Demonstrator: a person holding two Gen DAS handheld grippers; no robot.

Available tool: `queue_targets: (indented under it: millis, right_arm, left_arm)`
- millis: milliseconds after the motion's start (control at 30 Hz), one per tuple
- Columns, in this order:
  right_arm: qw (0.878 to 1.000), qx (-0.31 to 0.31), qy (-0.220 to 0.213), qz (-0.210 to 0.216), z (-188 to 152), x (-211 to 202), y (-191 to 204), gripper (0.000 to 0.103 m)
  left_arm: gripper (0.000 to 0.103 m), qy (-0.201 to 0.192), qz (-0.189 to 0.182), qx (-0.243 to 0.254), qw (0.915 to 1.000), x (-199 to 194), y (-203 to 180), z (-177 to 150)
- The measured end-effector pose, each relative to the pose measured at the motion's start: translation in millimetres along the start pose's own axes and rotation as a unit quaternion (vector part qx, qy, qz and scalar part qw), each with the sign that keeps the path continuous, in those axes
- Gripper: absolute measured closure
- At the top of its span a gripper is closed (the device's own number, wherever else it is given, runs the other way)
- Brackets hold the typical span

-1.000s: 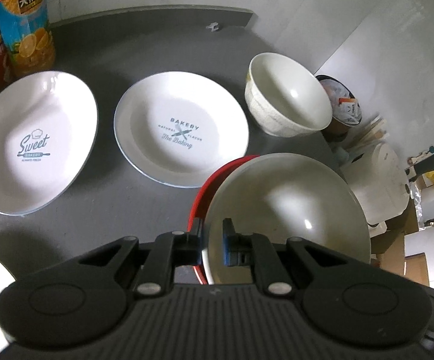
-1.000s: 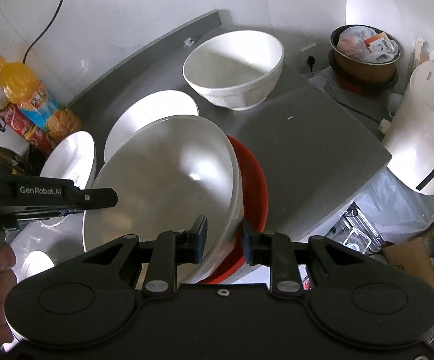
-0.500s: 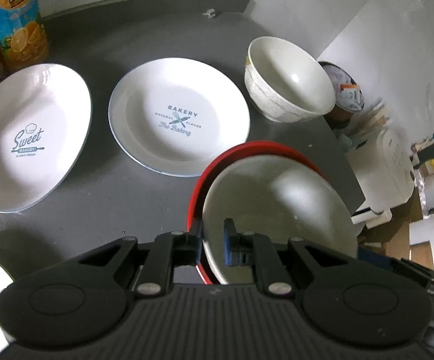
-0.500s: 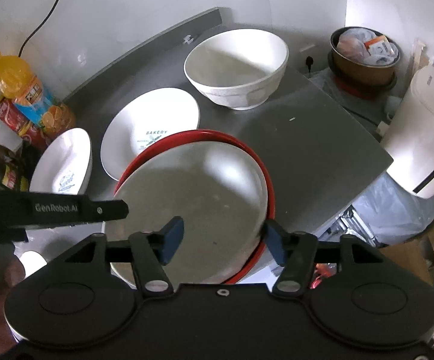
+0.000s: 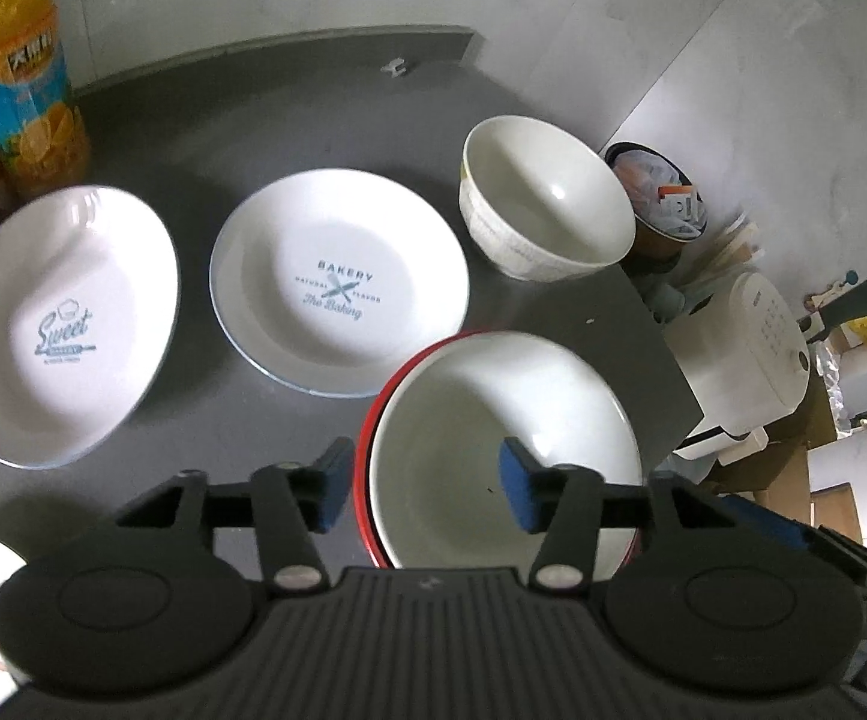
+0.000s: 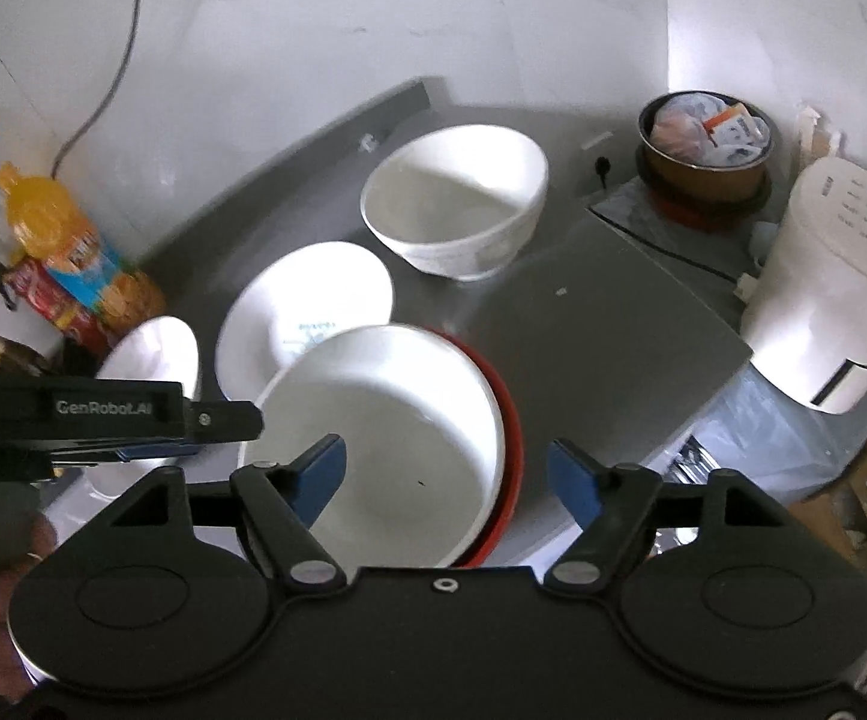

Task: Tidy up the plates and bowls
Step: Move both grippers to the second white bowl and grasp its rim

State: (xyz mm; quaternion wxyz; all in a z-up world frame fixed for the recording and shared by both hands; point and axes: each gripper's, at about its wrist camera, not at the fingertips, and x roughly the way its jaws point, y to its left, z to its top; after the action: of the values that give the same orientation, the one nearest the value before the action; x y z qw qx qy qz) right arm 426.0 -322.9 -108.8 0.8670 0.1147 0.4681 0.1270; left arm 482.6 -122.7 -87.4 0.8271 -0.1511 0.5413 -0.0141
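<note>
Nearest you, both grippers are spread wide and hold nothing. Your left gripper (image 5: 424,483) and your right gripper (image 6: 445,474) hang over a white shallow bowl (image 5: 505,450), which sits nested in a red bowl (image 6: 508,438) at the near edge of the grey counter (image 5: 193,138). Beyond it lies the Bakery plate (image 5: 340,282), with the Sweet plate (image 5: 64,324) to its left. Farther right stands a deep white bowl (image 5: 544,198). An orange juice bottle (image 5: 16,72) stands at the far left.
</note>
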Motion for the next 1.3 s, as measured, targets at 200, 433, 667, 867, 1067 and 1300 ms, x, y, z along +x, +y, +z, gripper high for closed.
queue_targets:
  millis: [200, 433, 667, 867, 1067, 1300]
  right_arm:
    - [1.0, 0.013, -0.012, 0.004, 7.3, -4.0, -14.0, 0.019]
    - [1.0, 0.016, -0.021, 0.006, 22.6, -1.8, -29.1, 0.015]
    - [0.999, 0.02, -0.021, 0.016, 42.3, 13.0, -43.2, 0.015]
    - [0.999, 0.02, -0.02, 0.025, 66.3, 30.8, -58.8, 0.016]
    - [0.999, 0.013, -0.012, 0.03, 87.0, 53.1, -67.7, 0.016]
    - [0.999, 0.017, -0.005, 0.037, 110.6, 77.2, -77.3, 0.016]
  left_arm:
    - [0.038, -0.008, 0.006, 0.007, 0.9999, -2.5, -9.2, 4.4]
    - [0.036, -0.016, 0.013, 0.007, 0.9998, 1.0, -20.9, 16.4]
    - [0.036, -0.022, 0.015, 0.008, 0.9996, 13.4, -32.2, 36.4]
    - [0.036, -0.027, 0.028, -0.011, 0.9992, 28.4, -40.3, 57.5]
    - [0.036, -0.04, 0.032, -0.023, 0.9984, 42.6, -51.0, 80.7]
    - [0.036, -0.039, 0.04, -0.034, 0.9979, 69.0, -59.4, 103.0]
